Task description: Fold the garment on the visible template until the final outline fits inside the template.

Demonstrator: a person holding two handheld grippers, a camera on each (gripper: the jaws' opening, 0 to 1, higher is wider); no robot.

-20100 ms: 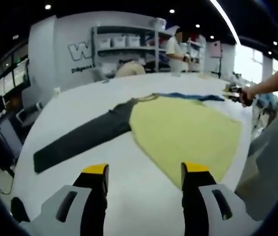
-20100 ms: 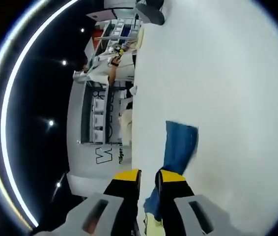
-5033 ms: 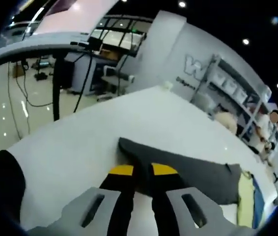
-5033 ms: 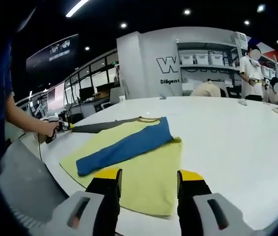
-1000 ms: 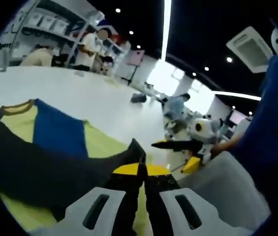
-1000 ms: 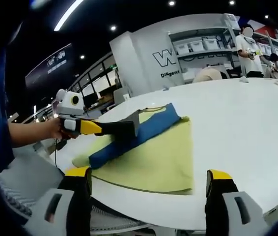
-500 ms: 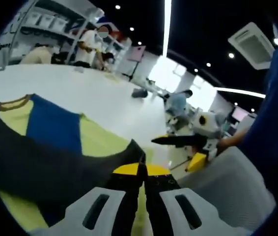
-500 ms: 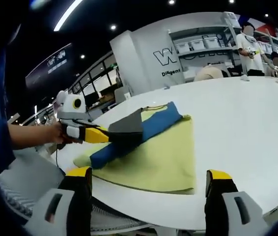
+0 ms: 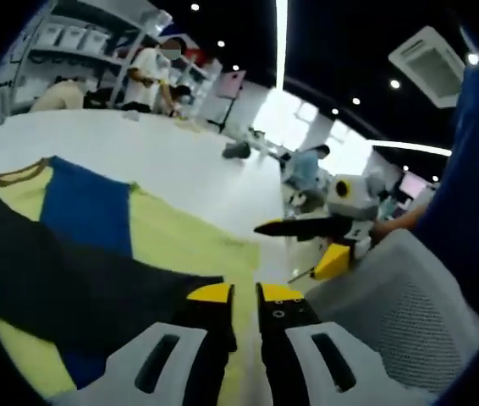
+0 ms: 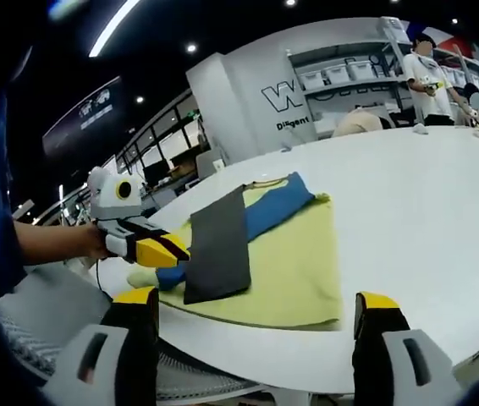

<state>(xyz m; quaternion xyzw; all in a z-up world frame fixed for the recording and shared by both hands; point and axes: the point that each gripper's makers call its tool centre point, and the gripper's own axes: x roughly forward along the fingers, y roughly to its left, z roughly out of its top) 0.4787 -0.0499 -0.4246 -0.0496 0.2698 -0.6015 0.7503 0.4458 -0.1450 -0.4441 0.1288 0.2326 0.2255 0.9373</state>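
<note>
A yellow garment [image 10: 294, 262] lies flat on the white table [image 10: 417, 194]. Its blue sleeve [image 10: 278, 207] is folded across the body, and its dark grey sleeve [image 10: 218, 245] lies folded over that. My left gripper [image 9: 245, 293] hovers at the grey sleeve's [image 9: 70, 279] cuff end, jaws a little apart, holding nothing. It also enters the right gripper view [image 10: 184, 249] from the left, held by a hand. My right gripper [image 10: 256, 298] stands wide open before the table's near edge, and appears in the left gripper view [image 9: 294, 249] beyond the yellow hem [image 9: 180, 245].
People [image 10: 430, 68] stand by shelves with bins [image 10: 341, 80] at the back. A small dark object [image 9: 237, 150] sits far out on the table. A grey mesh chair [image 9: 400, 313] is close beside the table edge.
My left gripper has carried the grey sleeve across the body, laid it flat and let it go, its jaws parting slightly. The right gripper has stayed open and still.
</note>
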